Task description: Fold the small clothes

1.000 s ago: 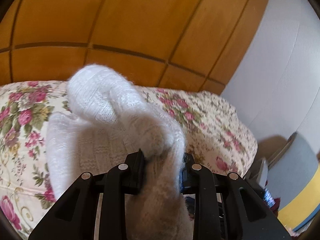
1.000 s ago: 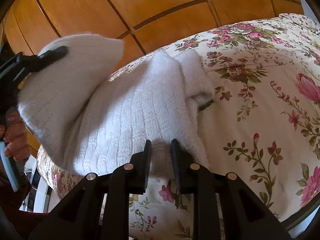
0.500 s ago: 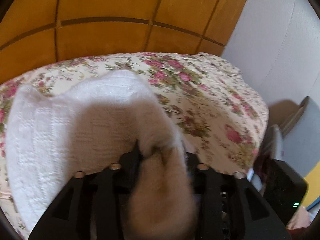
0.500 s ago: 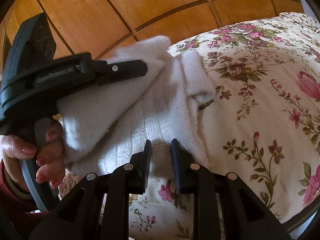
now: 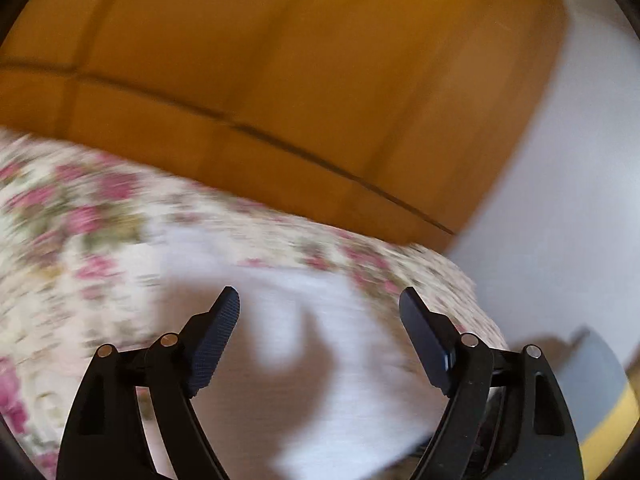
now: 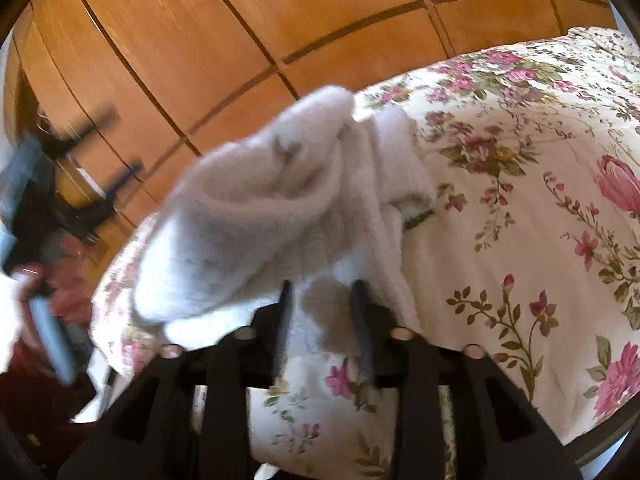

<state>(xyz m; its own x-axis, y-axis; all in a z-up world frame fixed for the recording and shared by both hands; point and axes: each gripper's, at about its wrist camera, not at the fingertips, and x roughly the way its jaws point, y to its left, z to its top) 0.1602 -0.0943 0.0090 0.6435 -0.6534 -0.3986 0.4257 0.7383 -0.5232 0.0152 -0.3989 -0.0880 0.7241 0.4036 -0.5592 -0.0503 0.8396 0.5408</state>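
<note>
Left tongs spread wide above white knit garment, gripping nothing; right tongs pinching its near hem on floral bed. Mid-fold, flap draped over (loosely). Next: regrasp, flatten, square edges.

Bright daylight, glare on the wooden panels; left view heavily motion-blurred (possibly mid-swing); fisheye edges vignetted.

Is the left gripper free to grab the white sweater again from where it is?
Probably yes. The left gripper is open and empty, with the white sweater lying right beneath its fingers; nothing sits between them, though the view is blurred.
</note>
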